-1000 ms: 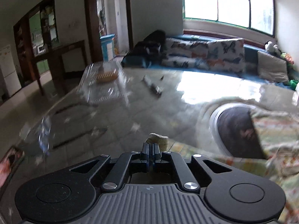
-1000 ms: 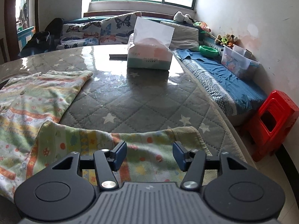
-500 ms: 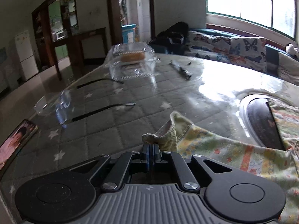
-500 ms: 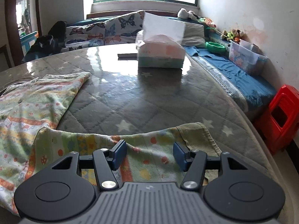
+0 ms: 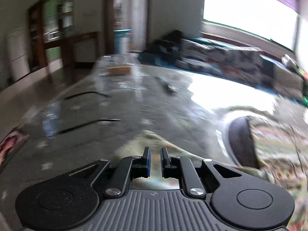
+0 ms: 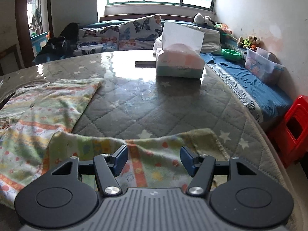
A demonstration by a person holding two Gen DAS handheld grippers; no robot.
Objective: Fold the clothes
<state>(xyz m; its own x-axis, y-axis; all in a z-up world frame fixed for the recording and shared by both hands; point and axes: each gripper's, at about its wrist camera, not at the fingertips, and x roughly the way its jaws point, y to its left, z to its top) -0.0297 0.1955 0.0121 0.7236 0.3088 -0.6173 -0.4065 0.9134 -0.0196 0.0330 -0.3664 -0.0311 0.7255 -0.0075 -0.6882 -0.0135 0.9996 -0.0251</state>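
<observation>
A pastel patterned garment [image 6: 38, 115] with orange stripes lies spread on the quilted table [image 6: 154, 105]. One sleeve [image 6: 154, 150] runs across the near edge, its ribbed cuff [image 6: 204, 136] at the right. My right gripper [image 6: 155, 157] hangs wide open just above that sleeve, nothing between its fingers. The left wrist view is blurred by motion. There my left gripper [image 5: 156, 154] stands open by a narrow gap, with the other pale cuff [image 5: 154, 136] lying just beyond the fingertips. The rest of the garment [image 5: 279, 154] spreads off to the right.
A tissue box [image 6: 180, 63] stands at the back of the table. A red stool [image 6: 294, 130] and a sofa [image 6: 134, 32] border it on the right and far side. A clear plastic container [image 5: 119, 69], a small dark object [image 5: 169, 88] and a dark round patch [image 5: 240, 140] show in the left wrist view.
My left gripper has opened and let go of the cuff it was pinching, and it is moving fast. My right gripper stays open over the sleeve, barely shifted.
</observation>
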